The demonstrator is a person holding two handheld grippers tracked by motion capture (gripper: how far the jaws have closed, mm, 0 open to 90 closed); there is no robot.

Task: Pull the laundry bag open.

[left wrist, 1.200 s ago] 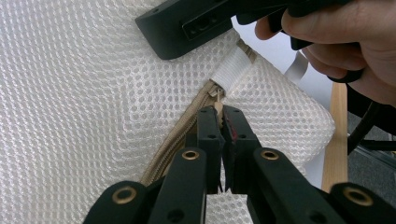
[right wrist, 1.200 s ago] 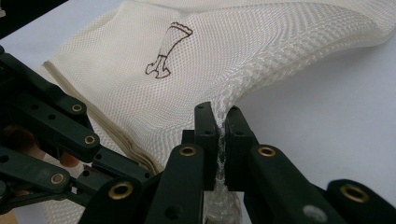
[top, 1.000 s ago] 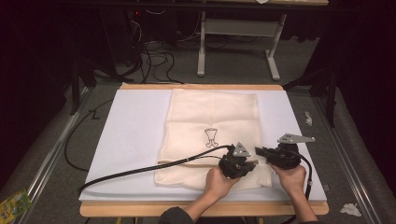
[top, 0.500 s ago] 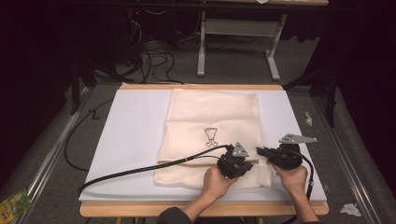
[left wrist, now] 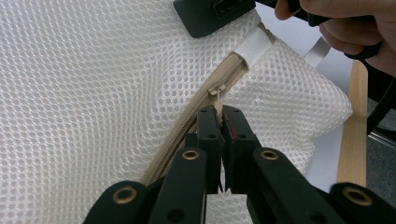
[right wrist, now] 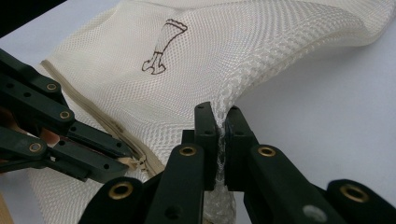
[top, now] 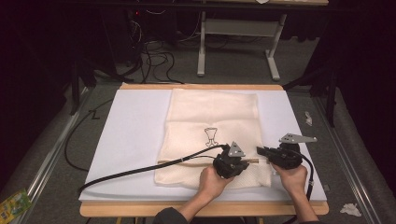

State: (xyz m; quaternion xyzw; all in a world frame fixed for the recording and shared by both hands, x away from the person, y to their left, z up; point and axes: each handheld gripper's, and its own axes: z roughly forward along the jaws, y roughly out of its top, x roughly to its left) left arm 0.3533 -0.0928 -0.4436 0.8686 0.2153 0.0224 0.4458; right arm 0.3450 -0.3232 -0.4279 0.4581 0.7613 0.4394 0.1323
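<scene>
Item: mesh laundry bag [top: 210, 126], cream, lying flat on the white mat [top: 130, 135] that covers the bench [top: 201, 209]; a small dark emblem [top: 211, 136] is printed near its middle.
Position: the bag's zippered edge is the one nearest me, towards the front of the bench.
Zipper: the zipper [left wrist: 187, 126] runs along that near edge; its pull tab [left wrist: 217, 103] sits close to the white fabric stop [left wrist: 252, 47] at the end of the track.
Left gripper [left wrist: 219, 122]: I have it closed down on the zipper pull tab, the two jaws nearly meeting around it.
Right gripper [right wrist: 219, 126]: I have it pinched tight on a fold of the mesh at the bag's side edge, just beside the zipper's end, the net bunched between the jaws.
Step in hand: by my reading, working the zipper, with my right anchoring the bag and my left on the slider.
Next move calls for: a steady pull of the tab straight along the track, my right keeping the mesh taut so the teeth do not snag the net.
</scene>
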